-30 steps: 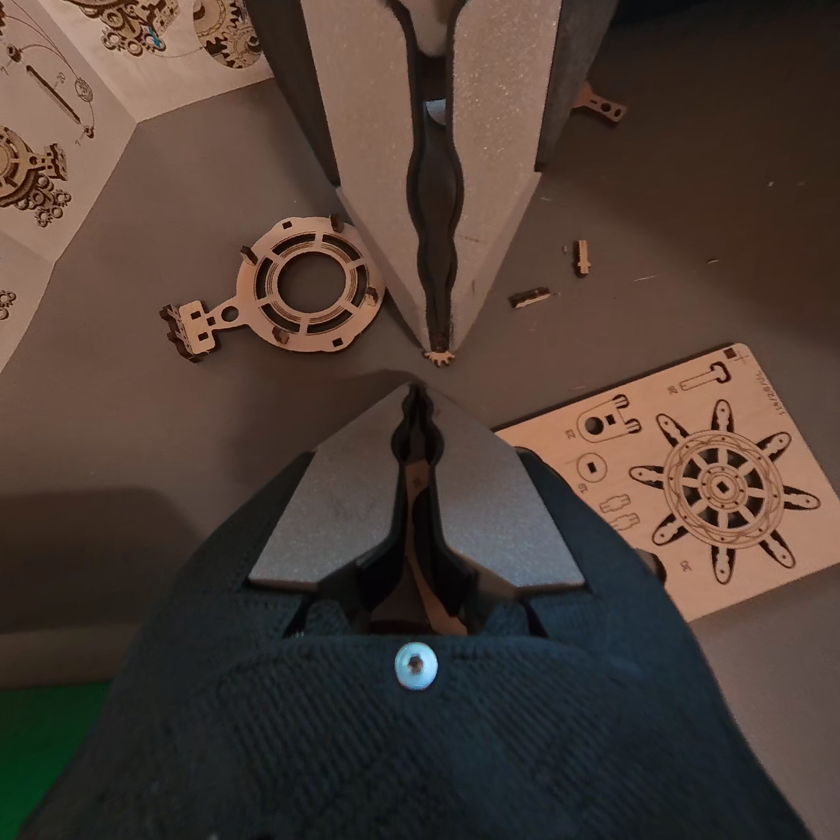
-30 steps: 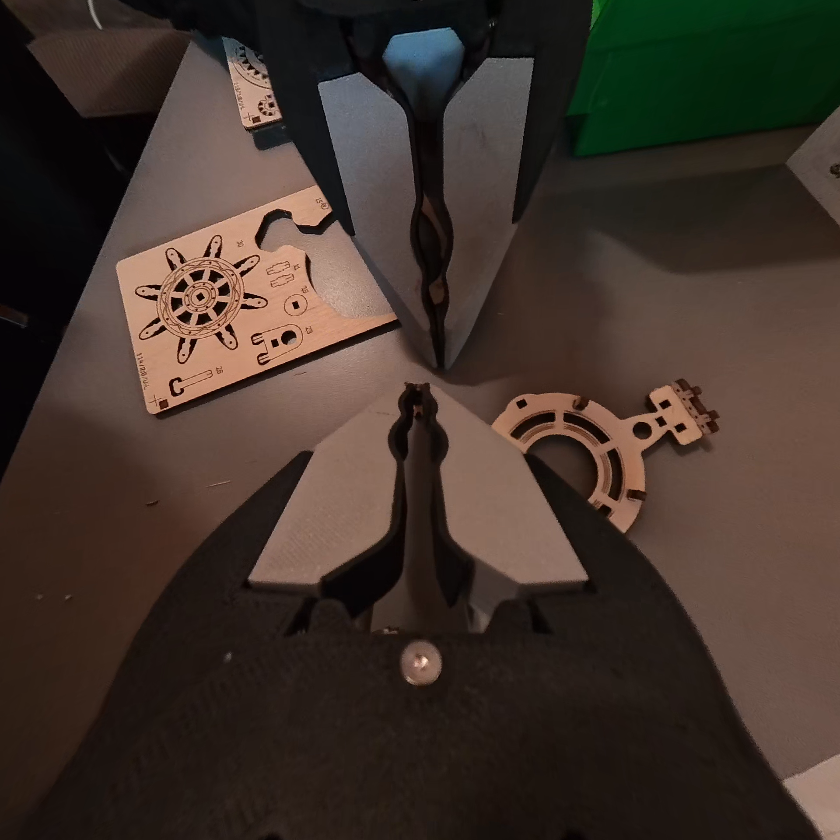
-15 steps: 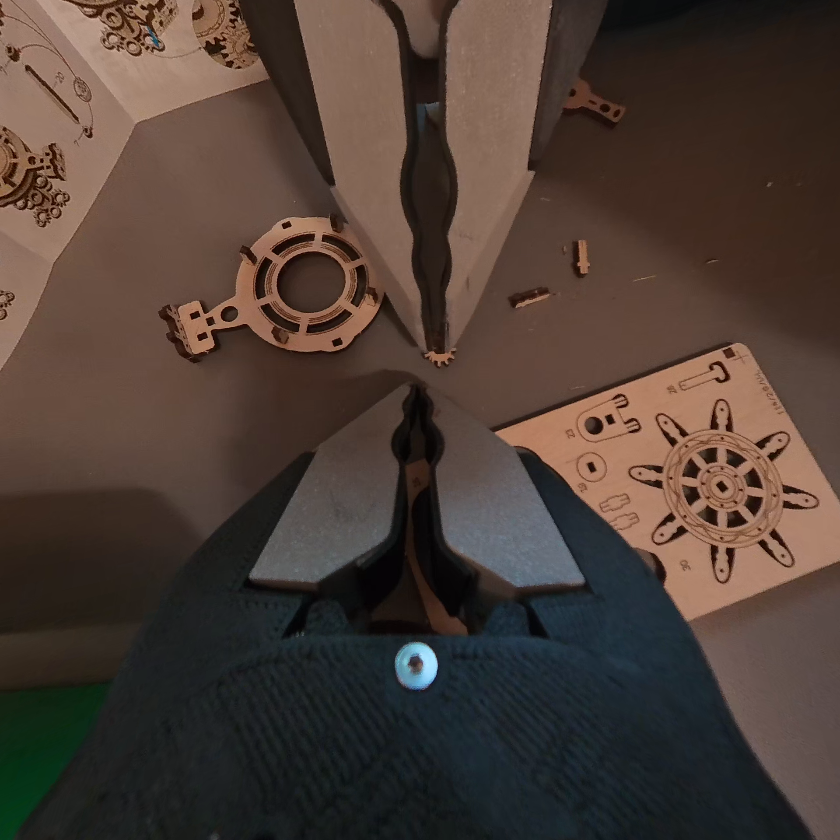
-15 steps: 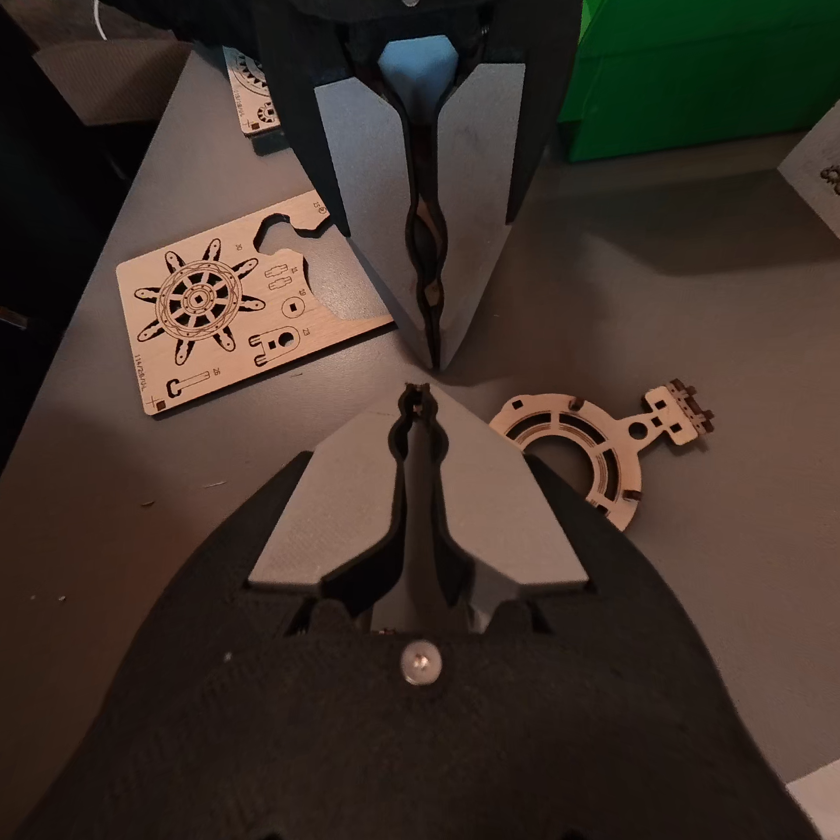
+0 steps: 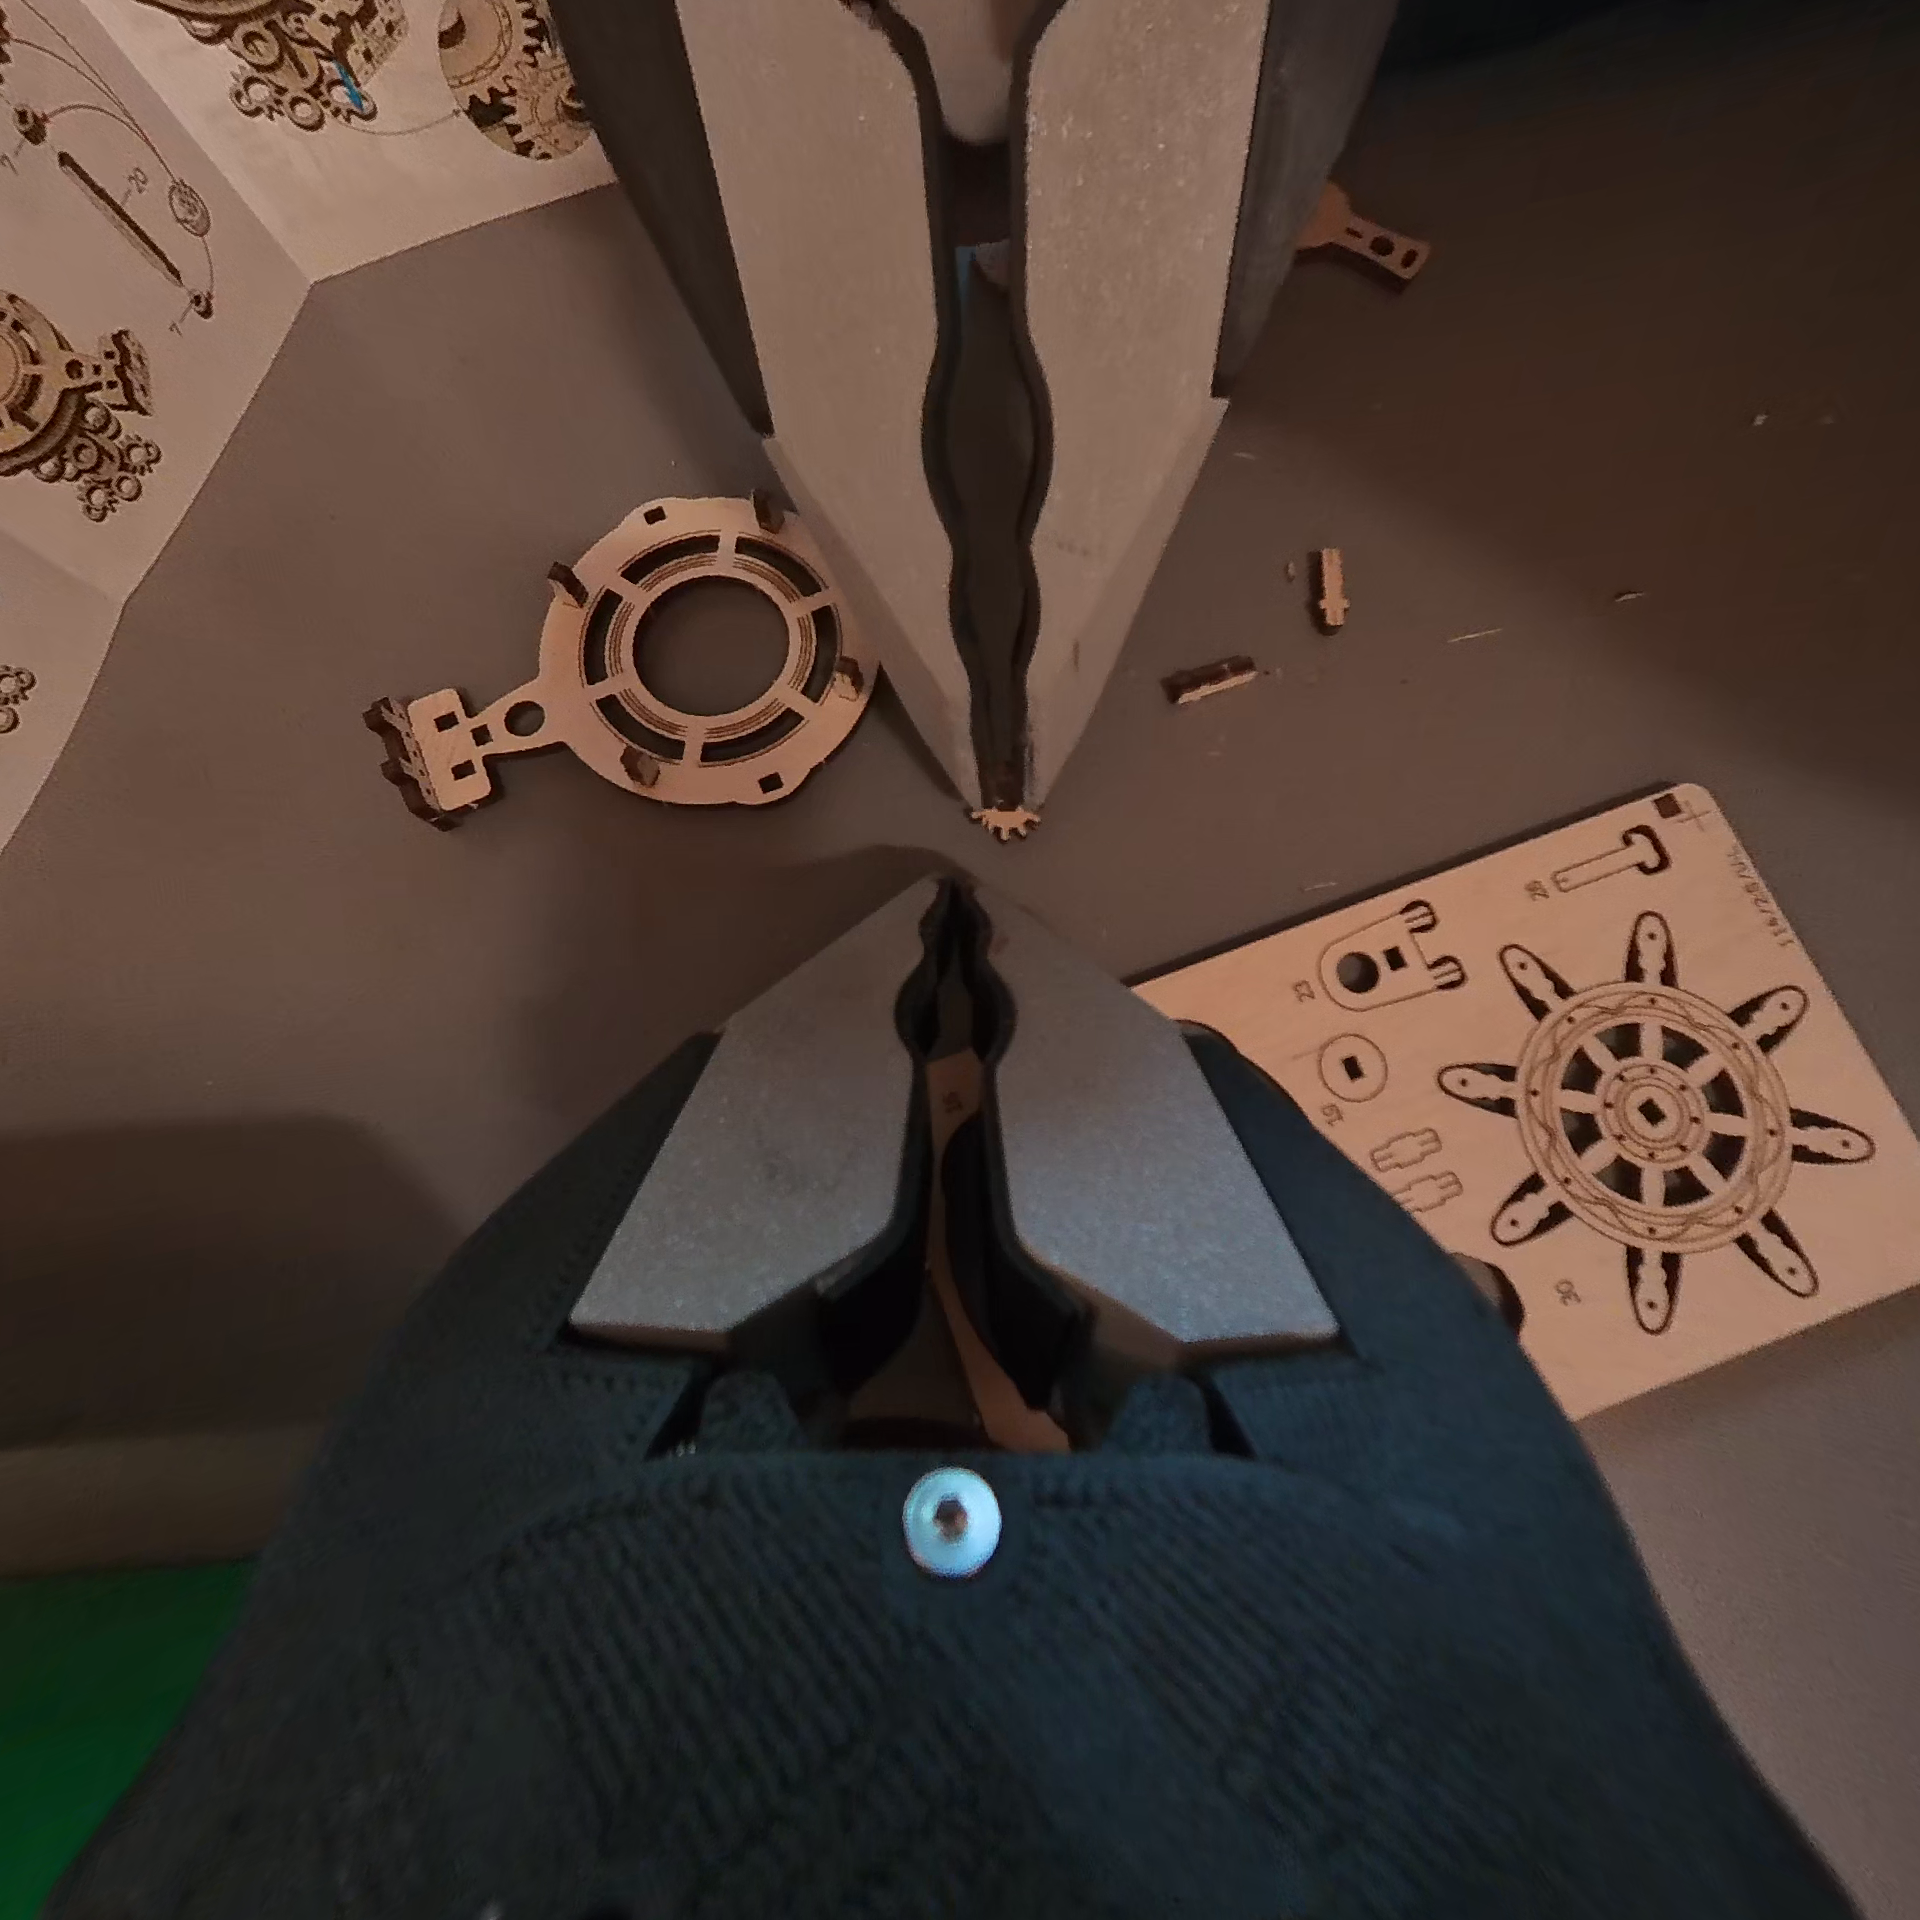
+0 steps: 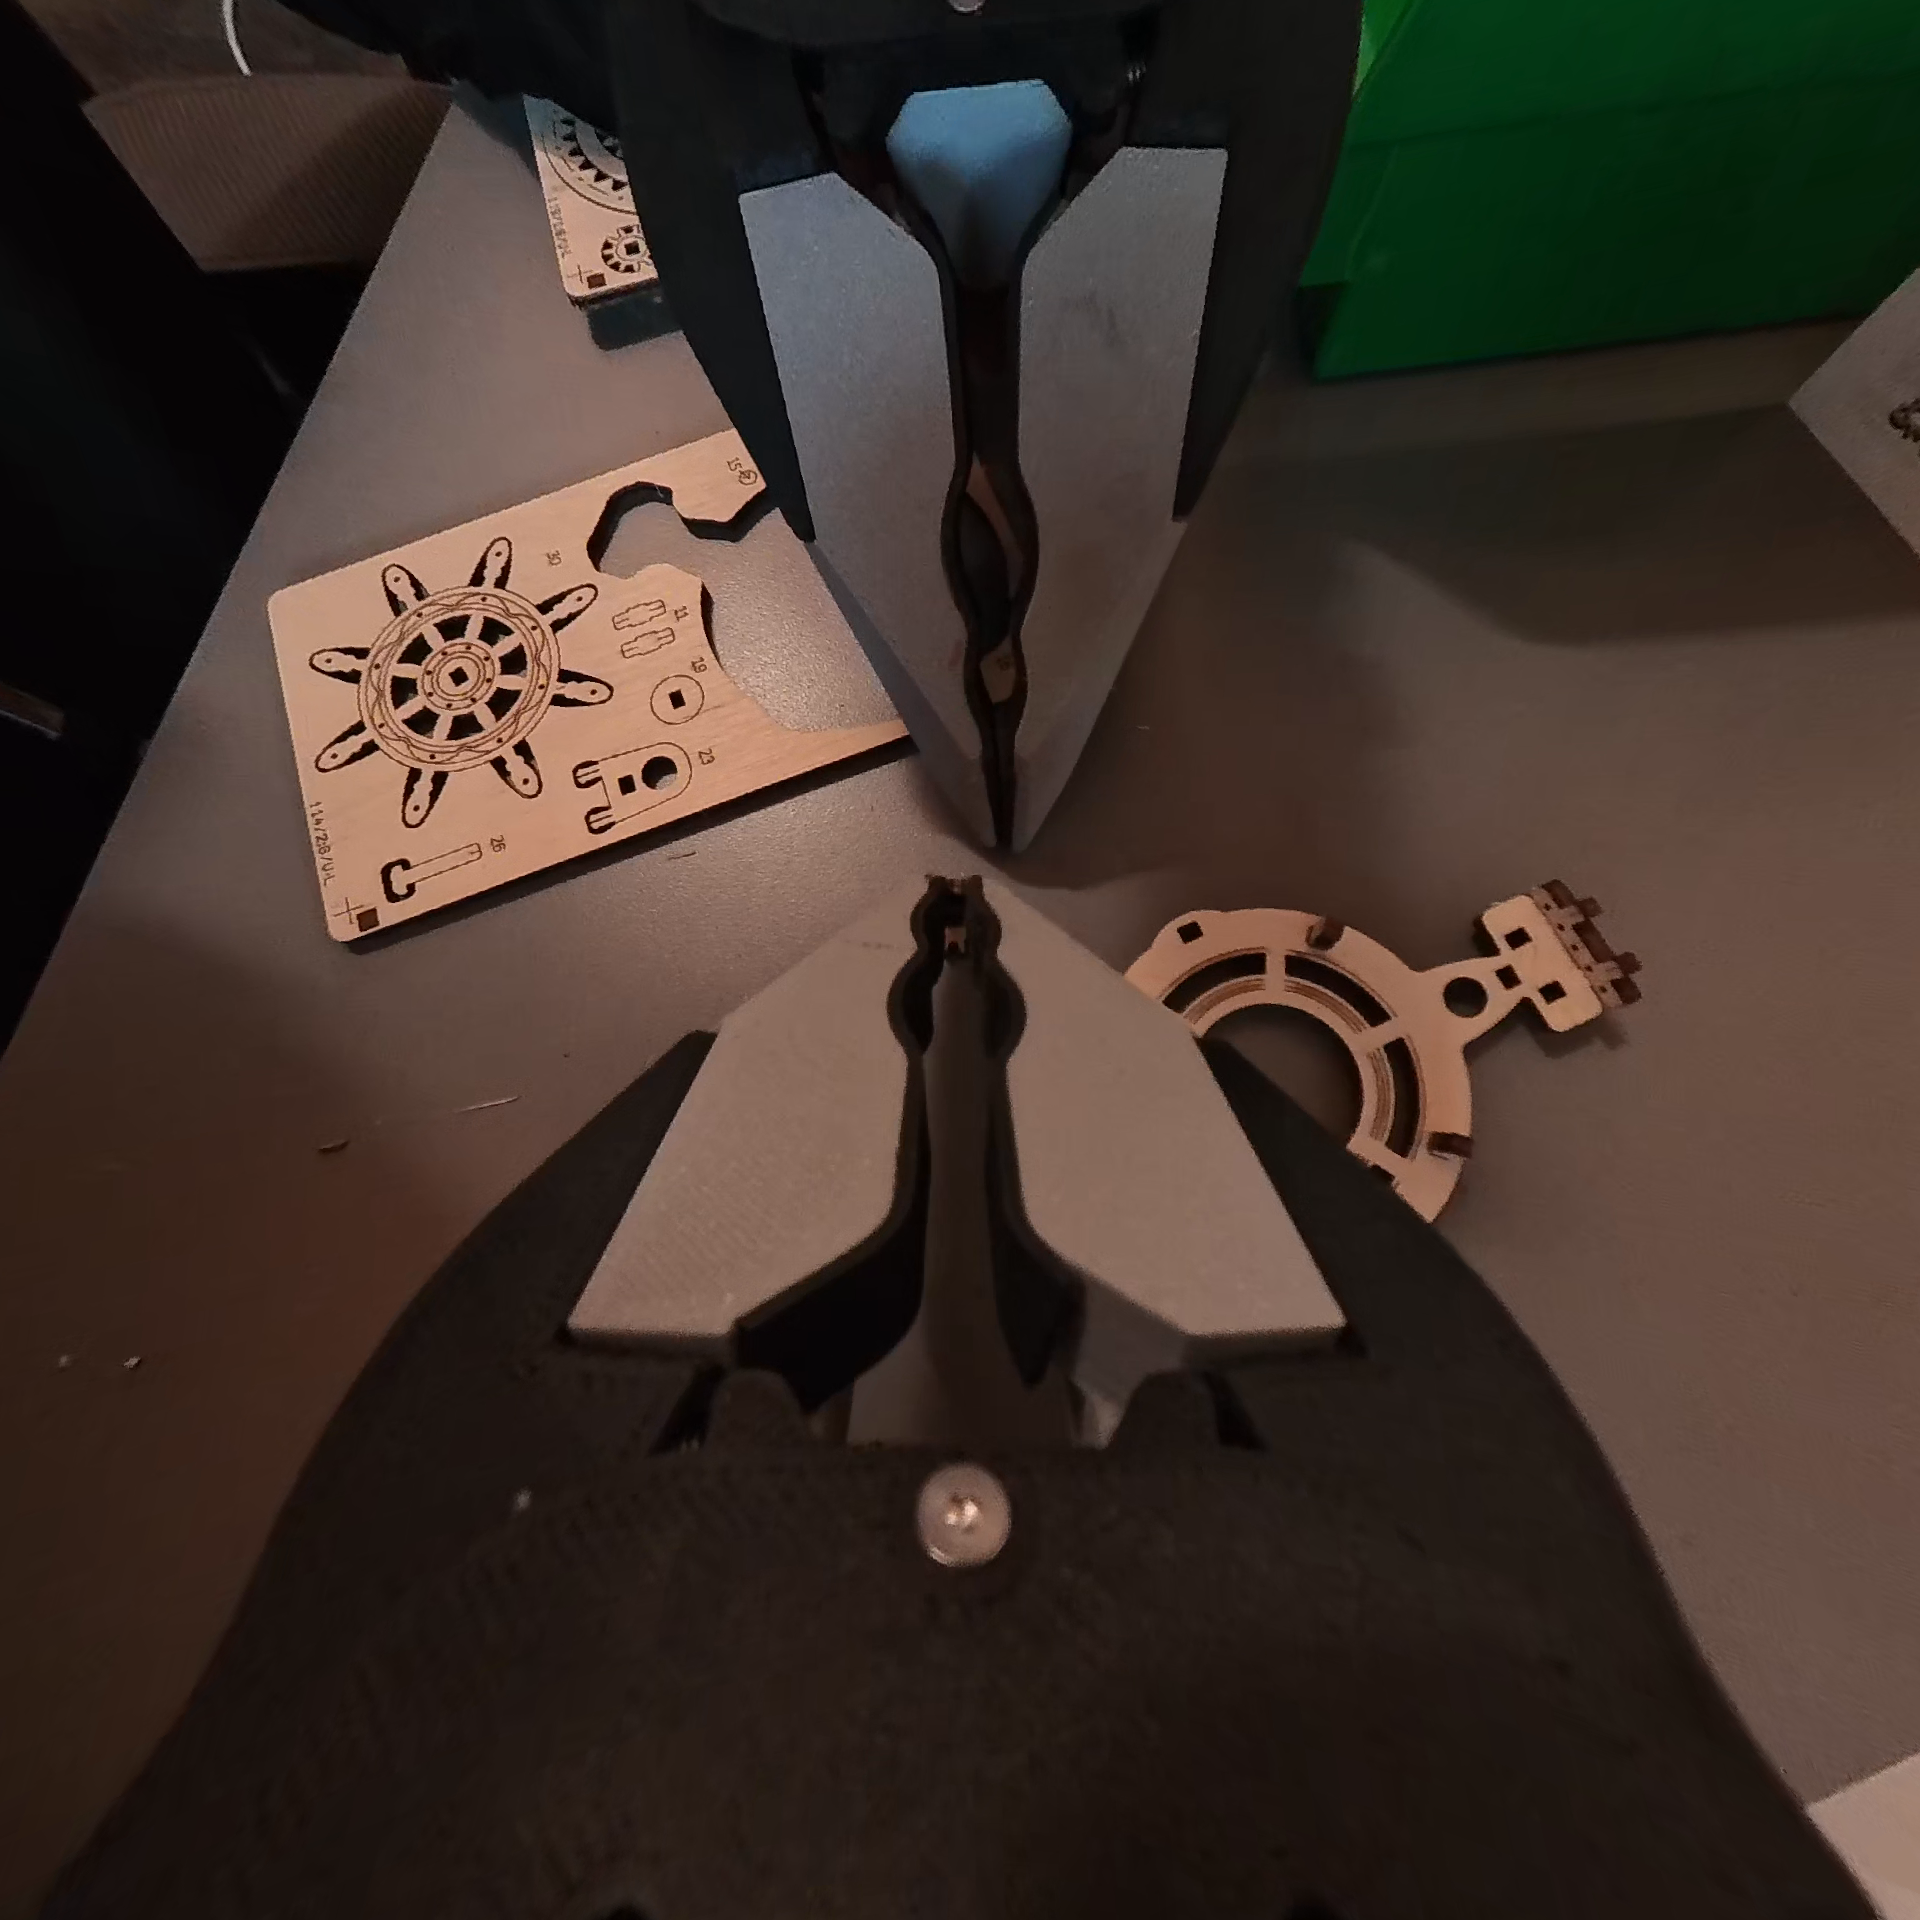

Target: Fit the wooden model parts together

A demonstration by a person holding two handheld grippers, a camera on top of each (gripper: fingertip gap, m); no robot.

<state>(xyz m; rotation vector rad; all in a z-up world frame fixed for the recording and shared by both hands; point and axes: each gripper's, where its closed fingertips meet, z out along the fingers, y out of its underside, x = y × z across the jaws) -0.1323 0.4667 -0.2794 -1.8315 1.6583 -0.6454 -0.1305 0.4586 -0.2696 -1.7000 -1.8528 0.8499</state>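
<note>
My left gripper (image 5: 951,896) is shut on a thin flat wooden part (image 5: 951,1096) that shows only as a tan strip between the fingers. My right gripper (image 6: 956,891) is shut on a small wooden gear (image 5: 1005,821) that sticks out of its tips. The two grippers point tip to tip just above the grey table, with a short gap between them. In the right wrist view the left gripper (image 6: 1000,831) comes in from the top with the wooden part (image 6: 995,665) in it. A ring-shaped wooden part with a handle (image 5: 707,655) lies flat beside the tips and also shows in the right wrist view (image 6: 1351,1039).
A laser-cut wooden sheet with a wheel pattern (image 5: 1558,1091) lies on the table (image 5: 312,987). Small loose wooden bits (image 5: 1210,681) (image 5: 1328,589) (image 5: 1361,244) lie near the right gripper. Folded instruction sheets (image 5: 104,260) are at the far left. A green box (image 6: 1610,156) and another wooden sheet (image 6: 592,208) are behind the left gripper. The tips of both grippers are at nearly the same place.
Almost nothing. Both grippers stay shut and tip to tip. The views drift only slightly, with the right gripper edging a little toward the left one.
</note>
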